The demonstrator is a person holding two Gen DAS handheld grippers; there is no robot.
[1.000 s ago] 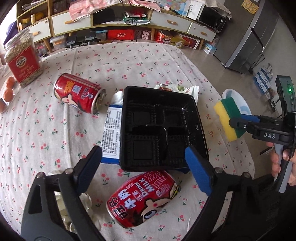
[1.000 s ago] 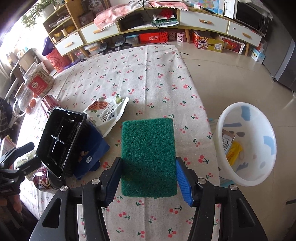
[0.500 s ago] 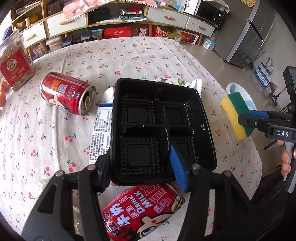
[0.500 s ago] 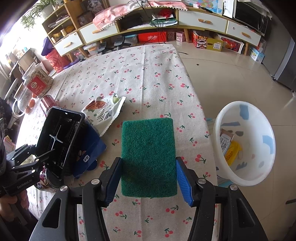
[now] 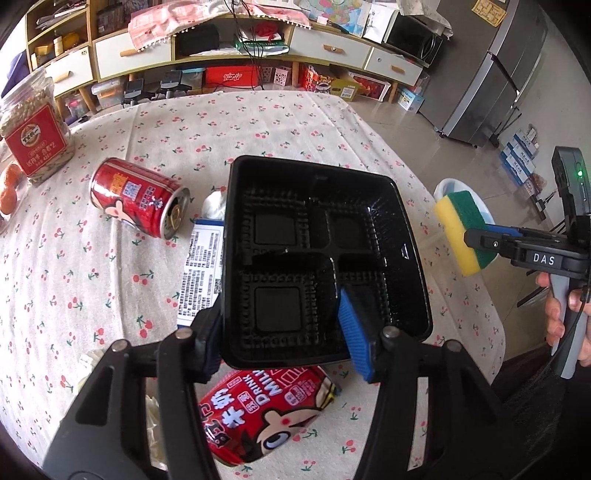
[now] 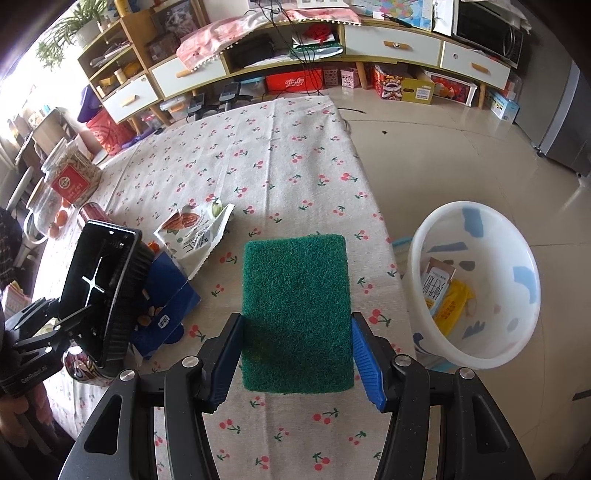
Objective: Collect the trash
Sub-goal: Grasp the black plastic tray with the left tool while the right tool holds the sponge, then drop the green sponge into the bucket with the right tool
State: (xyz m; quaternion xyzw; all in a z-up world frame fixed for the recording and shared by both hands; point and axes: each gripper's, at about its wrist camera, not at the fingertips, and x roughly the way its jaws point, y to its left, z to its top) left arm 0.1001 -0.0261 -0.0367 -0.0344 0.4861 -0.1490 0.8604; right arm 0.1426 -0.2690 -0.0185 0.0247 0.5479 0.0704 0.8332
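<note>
Setting: home living room. Evidence: table under cherry-print tablecloth (image 6: 280, 155); long low cabinet (image 6: 391, 46) with white drawers, open shelves, cluttered; microwave (image 5: 413, 38); grey fridge (image 5: 491, 77); storage boxes on tiled floor (image 6: 443, 147); potted plant (image 6: 59, 35).

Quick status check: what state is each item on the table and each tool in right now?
Left tool: just closed on the tray's near wall.
Black tray: empty, gripped, tilted up off the table.
Right tool: clamped on the sponge.
Sponge: held above the table, green side up.
Far can: on its side, opened.
Near can: on its side.
Snack wrapper: torn open, flat.
White bin: upright, some trash inside.
</note>
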